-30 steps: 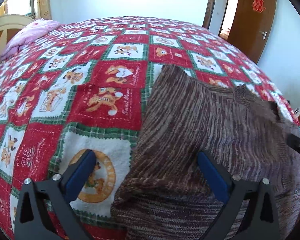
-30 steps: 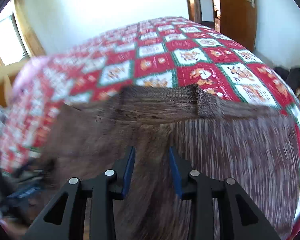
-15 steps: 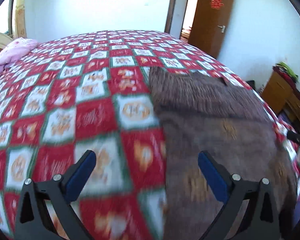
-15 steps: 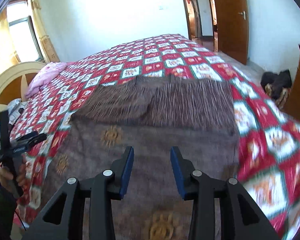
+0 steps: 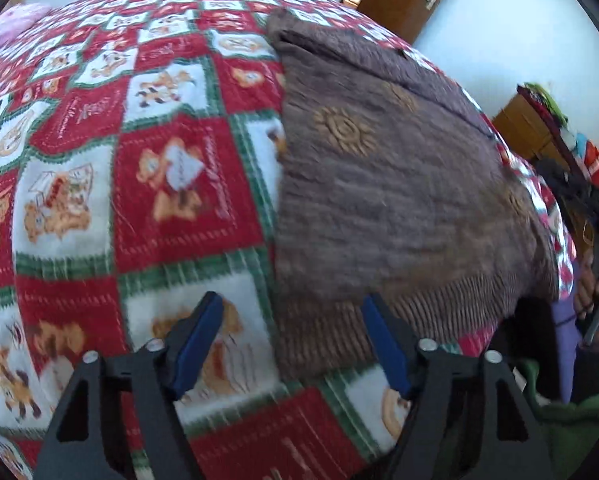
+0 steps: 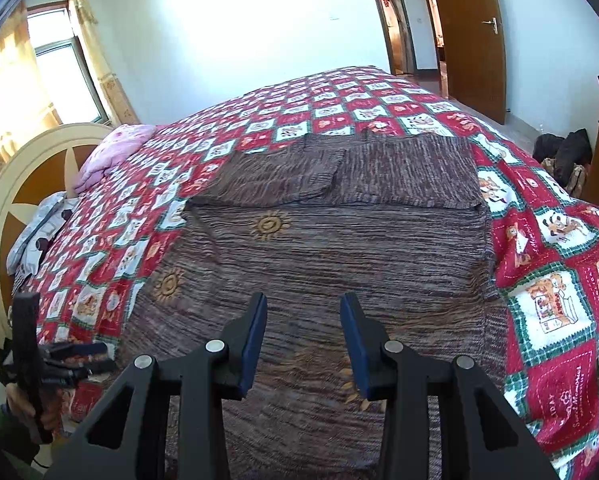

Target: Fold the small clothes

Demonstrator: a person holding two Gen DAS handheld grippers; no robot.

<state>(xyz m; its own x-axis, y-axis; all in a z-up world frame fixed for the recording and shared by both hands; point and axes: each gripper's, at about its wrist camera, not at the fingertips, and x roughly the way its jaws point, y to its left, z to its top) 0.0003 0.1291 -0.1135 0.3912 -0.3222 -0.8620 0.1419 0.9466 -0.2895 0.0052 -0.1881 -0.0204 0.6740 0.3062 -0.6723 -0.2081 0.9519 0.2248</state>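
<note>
While the left wrist view blurs, left gripper (image 5: 289,344) hangs empty, jaws wide, straddling the hem corner of the brown sweater (image 5: 387,184) on the checked quilt (image 5: 139,184). Right wrist view: right gripper (image 6: 303,344) parted, empty, above the sweater's (image 6: 339,264) lower body, sleeves folded across. Risk: pinching quilt with hem, dragging both.

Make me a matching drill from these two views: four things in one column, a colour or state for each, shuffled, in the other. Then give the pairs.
Things:
1. sweater
2. left gripper
3. pillow
4. door

Descriptions:
A. pink, by the headboard
B. brown knit with sun motifs, sleeves folded in
C. brown wood, red ornament on it
D. open, at the ribbed hem's corner

Pairs: 1-B, 2-D, 3-A, 4-C
</note>
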